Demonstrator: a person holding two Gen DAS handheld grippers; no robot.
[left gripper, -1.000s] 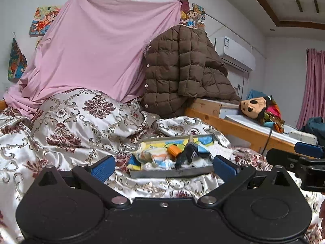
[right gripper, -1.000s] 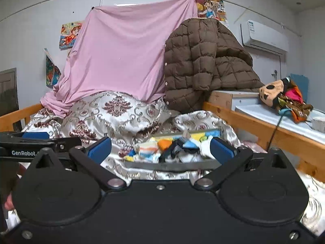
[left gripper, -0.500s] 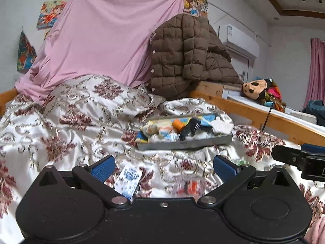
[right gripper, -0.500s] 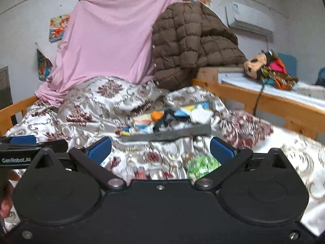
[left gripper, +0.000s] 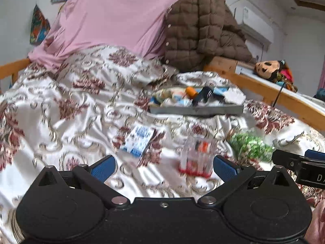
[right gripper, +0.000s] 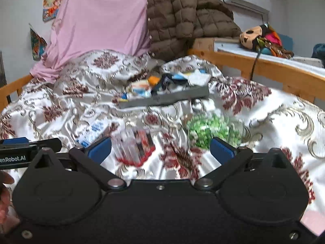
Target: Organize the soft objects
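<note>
Both views have tilted down since the earlier frames, so three small items that lay low in the frame half a second ago now sit at mid-frame on the bedspread.

Left gripper (left gripper: pixel 162 167) and right gripper (right gripper: pixel 160 149): blue-padded jaws spread wide, nothing between them. Just beyond the jaws, lower centre of each view, lies a clear ribbed plastic packet with a red base (left gripper: pixel 196 155) (right gripper: pixel 134 147); beside it, toward the right, a crinkled green-and-white bundle (left gripper: pixel 250 145) (right gripper: pixel 209 131), and toward the left a flat blue-and-white printed packet (left gripper: pixel 139 140) (right gripper: pixel 91 133). All rest on a glossy, creased white satin bedspread (left gripper: pixel 61 118) with maroon damask motifs. At frame centre, a shallow grey rectangular tray (left gripper: pixel 197 109) (right gripper: pixel 166 99) holds a heap of soft, multicoloured cloth pieces (left gripper: pixel 182 97) (right gripper: pixel 162 83). Upper frame: draped pink sheet (left gripper: pixel 113 16) and quilted brown jacket (left gripper: pixel 201 30). Motion blur softens detail.
</note>
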